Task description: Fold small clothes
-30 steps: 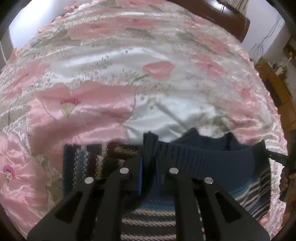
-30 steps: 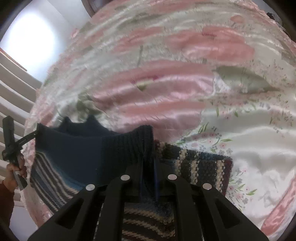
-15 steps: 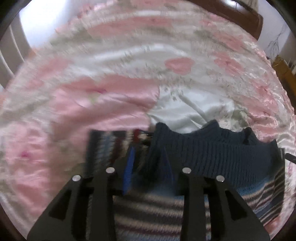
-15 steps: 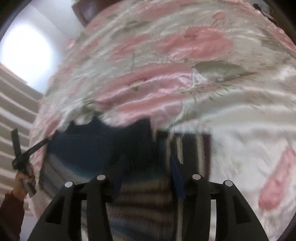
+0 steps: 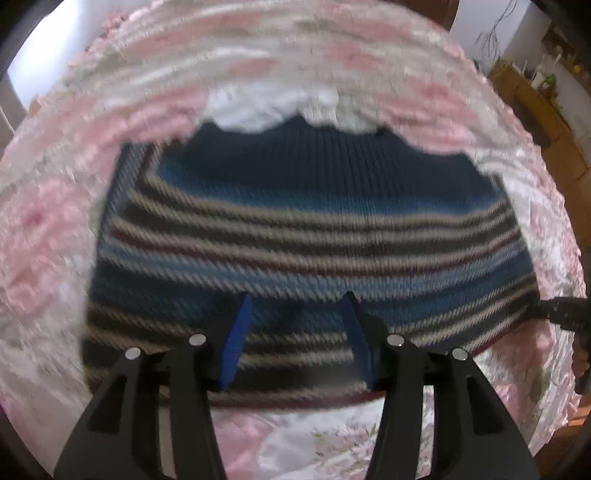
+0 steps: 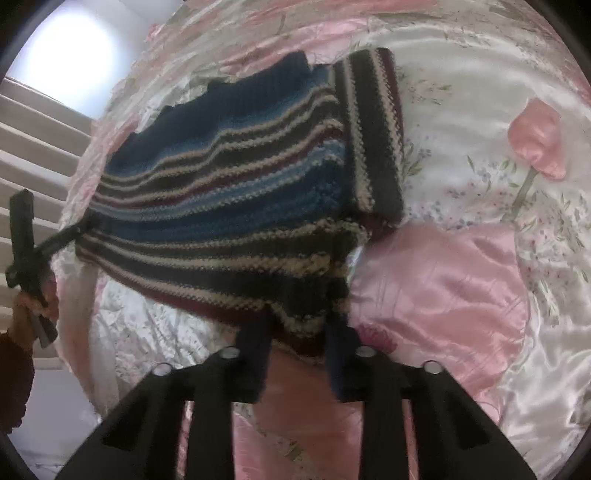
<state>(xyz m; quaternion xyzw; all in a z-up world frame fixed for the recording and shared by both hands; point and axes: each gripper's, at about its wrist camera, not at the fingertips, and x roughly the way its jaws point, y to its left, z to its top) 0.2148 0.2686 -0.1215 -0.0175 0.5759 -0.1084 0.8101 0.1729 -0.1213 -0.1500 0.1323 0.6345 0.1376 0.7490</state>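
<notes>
Two tongs (image 5: 295,332) (image 6: 297,339) spread wide, one striped sweater (image 6: 236,177), one floral bedspread (image 6: 461,280)

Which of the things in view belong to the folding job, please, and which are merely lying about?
Job:
- striped sweater
- left gripper, open
- right gripper, open

Lying about:
- floral bedspread
- wooden furniture

We observe a bed covered by a glossy satin bedspread (image 6: 461,288) printed with large pink flowers on a white ground. We note a bright window (image 6: 70,55) at upper left of the right wrist view, with pale horizontal slats (image 6: 33,147) below it. In the left wrist view, wooden furniture (image 5: 546,122) stands against a white wall (image 5: 517,29) at upper right.
</notes>
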